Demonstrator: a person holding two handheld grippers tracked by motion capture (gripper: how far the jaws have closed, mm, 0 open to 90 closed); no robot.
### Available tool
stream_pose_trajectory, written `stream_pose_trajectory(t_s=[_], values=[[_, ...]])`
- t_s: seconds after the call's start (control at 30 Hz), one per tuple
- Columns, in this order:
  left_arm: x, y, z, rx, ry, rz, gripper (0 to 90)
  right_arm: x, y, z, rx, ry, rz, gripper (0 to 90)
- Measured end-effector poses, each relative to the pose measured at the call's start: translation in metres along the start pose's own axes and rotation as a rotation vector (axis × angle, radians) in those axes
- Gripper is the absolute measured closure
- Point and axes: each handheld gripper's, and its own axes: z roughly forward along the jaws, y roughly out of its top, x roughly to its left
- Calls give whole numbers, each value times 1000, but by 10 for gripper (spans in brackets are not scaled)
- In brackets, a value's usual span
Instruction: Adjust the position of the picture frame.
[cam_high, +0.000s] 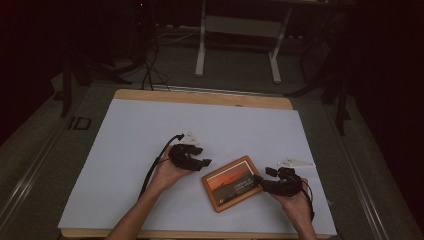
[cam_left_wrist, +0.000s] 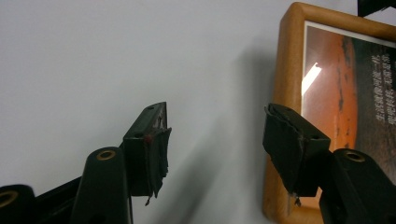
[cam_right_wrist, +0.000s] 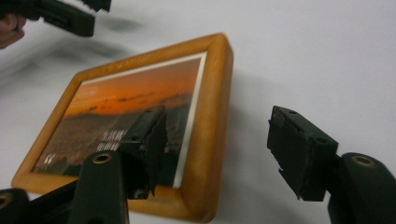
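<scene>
The wooden picture frame (cam_high: 233, 183) lies flat near the counter's (cam_high: 125, 150) front edge; left tongs (cam_high: 200, 159) gape beside it, gripping nothing. Right tongs (cam_high: 261, 181) straddle its edge, also apart, pads not pressing.

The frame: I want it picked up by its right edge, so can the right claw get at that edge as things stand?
Probably yes. The right claw stands open with the frame's wooden edge between its jaws, one jaw over the picture, one over bare table. Nothing blocks it; the left claw is off the other side.
</scene>
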Motion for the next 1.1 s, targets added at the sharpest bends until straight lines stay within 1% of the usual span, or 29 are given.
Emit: stream_pose_trajectory(t_s=[0.23,0.33,0.43,0.5,0.6,0.63,0.7,0.8,0.93,1.03,1.1], values=[[-7,6,14,20,-35,24,418,7,-7,1,35,29,-5,297],[-10,9,20,28,-50,31,419,9,-11,1,51,31,-5,263],[-13,12,25,37,-72,41,423,11,-13,1,48,44,12,237],[-15,14,29,36,-88,43,425,12,-14,1,52,44,17,222],[-18,15,35,48,-115,52,428,14,-16,2,63,60,25,202],[-18,16,37,51,-120,54,428,15,-16,2,68,67,27,198],[-20,16,40,56,-118,65,429,16,-18,3,71,73,33,193],[-21,16,42,51,-150,59,436,16,-21,4,70,91,52,187],[-22,17,45,53,-178,56,435,17,-24,6,88,123,78,187],[-22,18,47,57,-206,49,435,20,-26,9,107,131,79,170],[-22,19,49,65,-231,43,433,20,-26,10,109,133,85,175]])
